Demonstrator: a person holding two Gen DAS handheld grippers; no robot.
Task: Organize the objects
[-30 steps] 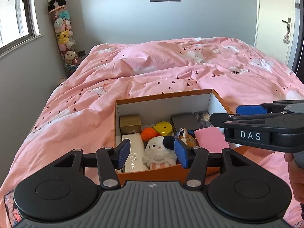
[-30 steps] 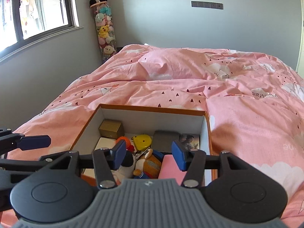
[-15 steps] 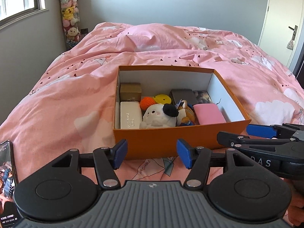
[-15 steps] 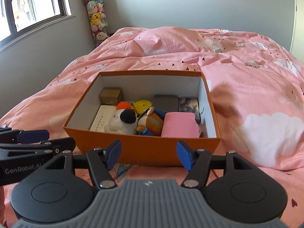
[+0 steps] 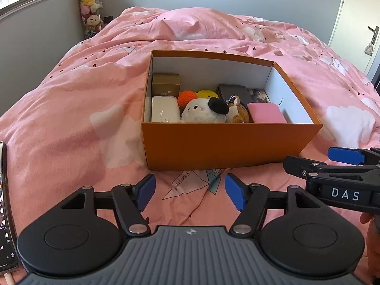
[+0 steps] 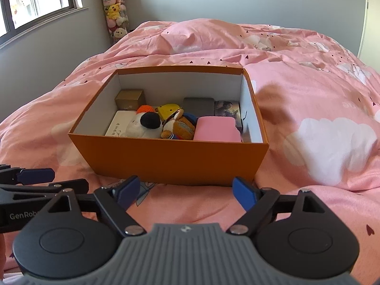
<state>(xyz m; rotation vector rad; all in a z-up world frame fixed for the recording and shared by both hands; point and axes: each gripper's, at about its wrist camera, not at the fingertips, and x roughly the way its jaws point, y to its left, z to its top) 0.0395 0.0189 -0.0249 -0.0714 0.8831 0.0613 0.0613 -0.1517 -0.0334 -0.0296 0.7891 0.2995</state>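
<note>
An orange box [image 5: 228, 144] [image 6: 175, 156] stands on the pink bed. Inside lie a gold box [image 5: 165, 84], a white case [image 5: 165, 111], a white plush with a black ear [image 5: 204, 111] [image 6: 147, 124], an orange ball [image 5: 186, 97], a yellow toy [image 6: 169, 110], a brown plush [image 6: 179, 128], a pink pouch [image 5: 266, 112] [image 6: 216, 129], a dark case [image 5: 234, 91] and a picture card [image 6: 226, 108]. My left gripper [image 5: 190, 191] is open and empty, just in front of the box. My right gripper [image 6: 185, 193] is open and empty, also in front of the box.
A phone [image 5: 6, 204] stands at the left edge. A tall tube of plush toys [image 6: 115, 7] stands in the far corner under a window [image 6: 35, 0]. A door [image 5: 356, 23] is at the far right. The pink duvet [image 6: 308, 83] spreads around the box.
Both grippers have pulled back and away from above the box toward the near edge of the bed. The box now shows whole in both views. Both stay open and empty.
</note>
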